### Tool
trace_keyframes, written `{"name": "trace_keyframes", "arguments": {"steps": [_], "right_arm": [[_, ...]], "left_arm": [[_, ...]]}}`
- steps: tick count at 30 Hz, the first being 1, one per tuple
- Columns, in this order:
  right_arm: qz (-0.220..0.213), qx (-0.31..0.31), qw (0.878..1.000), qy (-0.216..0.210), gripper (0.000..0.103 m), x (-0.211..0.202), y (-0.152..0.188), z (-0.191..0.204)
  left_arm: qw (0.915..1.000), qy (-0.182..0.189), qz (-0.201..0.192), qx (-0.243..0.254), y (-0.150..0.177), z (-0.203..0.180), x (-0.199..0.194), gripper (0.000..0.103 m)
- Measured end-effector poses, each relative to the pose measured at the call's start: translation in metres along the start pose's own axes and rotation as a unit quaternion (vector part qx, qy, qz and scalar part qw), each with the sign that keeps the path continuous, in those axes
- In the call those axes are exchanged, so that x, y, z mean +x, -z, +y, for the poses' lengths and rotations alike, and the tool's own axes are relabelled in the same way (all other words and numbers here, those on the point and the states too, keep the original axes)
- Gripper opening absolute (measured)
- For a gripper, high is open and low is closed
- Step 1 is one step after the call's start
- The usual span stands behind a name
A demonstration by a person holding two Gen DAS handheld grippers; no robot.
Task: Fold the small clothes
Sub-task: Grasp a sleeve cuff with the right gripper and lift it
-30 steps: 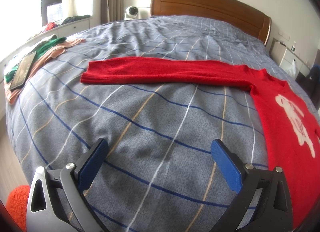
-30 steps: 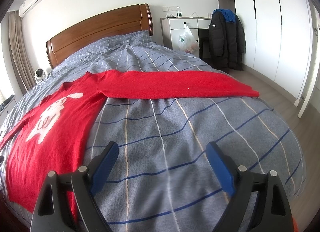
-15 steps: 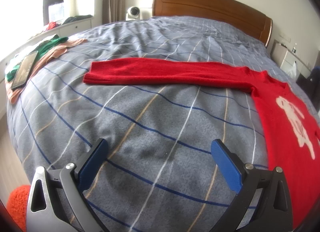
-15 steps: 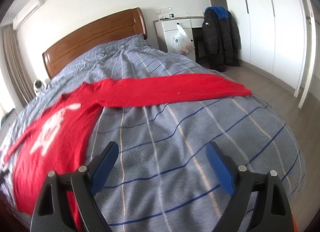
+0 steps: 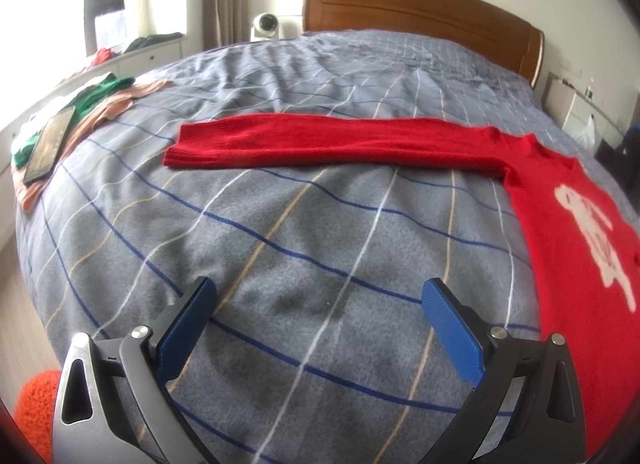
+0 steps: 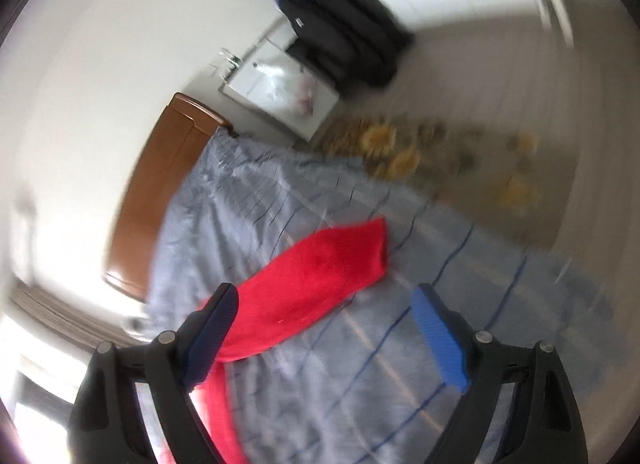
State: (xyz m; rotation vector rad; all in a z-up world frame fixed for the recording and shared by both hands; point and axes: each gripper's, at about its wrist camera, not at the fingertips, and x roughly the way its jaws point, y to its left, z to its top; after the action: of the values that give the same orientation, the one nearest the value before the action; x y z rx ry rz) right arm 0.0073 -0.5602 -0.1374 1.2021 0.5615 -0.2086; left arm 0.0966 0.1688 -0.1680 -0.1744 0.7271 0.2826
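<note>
- The right claw (image 6: 324, 332) has swung and rolled sharply since half a second ago: its view, level before, is now tilted and smeared with motion blur, and the sweater's right sleeve (image 6: 320, 284) sits much closer, running between the two blue pads (image 6: 440, 344), which stand wide apart and hold nothing.
- The left claw (image 5: 318, 334) has only crept forward a little; its jaws are also spread and empty, hovering above the grey plaid bedspread (image 5: 280, 232), well short of the left sleeve (image 5: 320, 140).
- The red knitted sweater with a white figure on its chest (image 5: 568, 224) lies flat and face up across the bed, both sleeves stretched straight out, no fold made yet.
- Judging by the turn, the right claw is heading for its sleeve cuff (image 6: 374, 248) to start the first fold; the left seems to lag behind.
- At the bed's left edge lie green and peach garments (image 5: 108, 104) with a dark tablet (image 5: 48, 144) on top; the wooden headboard (image 5: 420, 16) stands beyond.
</note>
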Motion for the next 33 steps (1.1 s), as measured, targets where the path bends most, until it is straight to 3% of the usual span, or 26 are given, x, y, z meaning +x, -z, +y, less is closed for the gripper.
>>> {"name": "trace_keyframes", "arguments": {"steps": [2,7,10,12,13,16,20,23,28,31,33], "right_arm": [[0.021,0.033,0.999,-0.014,0.076,0.018,0.000,-0.011],[-0.004,0.038,0.999,-0.001,0.064,0.048,-0.010,-0.013],[0.005,0.042,0.999,0.008,0.044,0.065,-0.017,-0.015],[0.013,0.027,0.999,0.035,0.011,0.073,-0.019,-0.013],[0.018,0.016,0.999,0.047,0.004,0.073,-0.022,-0.011],[-0.001,-0.030,0.998,0.061,0.005,0.062,-0.023,0.021],[-0.013,-0.142,0.990,0.006,0.005,0.054,-0.006,0.127],[0.007,-0.240,0.969,-0.057,0.004,0.060,0.032,0.227],[0.094,-0.378,0.912,-0.126,0.005,0.113,0.145,0.361],[0.137,-0.418,0.889,-0.131,0.005,0.158,0.215,0.390],[0.165,-0.416,0.885,-0.132,0.007,0.190,0.257,0.391]], "left_arm": [[0.9999,-0.005,0.001,0.009,0.001,-0.003,0.000,0.102],[0.9999,-0.007,0.012,0.002,0.002,-0.001,-0.002,0.102],[0.9992,0.008,0.033,-0.020,-0.002,0.004,-0.013,0.102],[0.9984,0.031,0.030,-0.037,-0.002,0.008,-0.029,0.102],[0.9983,0.038,0.024,-0.038,-0.001,0.009,-0.035,0.102],[0.9991,0.038,0.003,-0.017,0.007,0.006,-0.043,0.102],[0.9990,0.039,0.012,-0.018,0.006,0.006,-0.028,0.102],[0.9986,0.043,0.010,-0.028,0.003,0.010,-0.022,0.102],[0.9977,0.047,0.012,-0.048,0.001,0.021,-0.021,0.102],[0.9970,0.044,0.013,-0.062,0.001,0.029,-0.020,0.102],[0.9965,0.042,0.017,-0.070,0.000,0.033,-0.018,0.102]]}}
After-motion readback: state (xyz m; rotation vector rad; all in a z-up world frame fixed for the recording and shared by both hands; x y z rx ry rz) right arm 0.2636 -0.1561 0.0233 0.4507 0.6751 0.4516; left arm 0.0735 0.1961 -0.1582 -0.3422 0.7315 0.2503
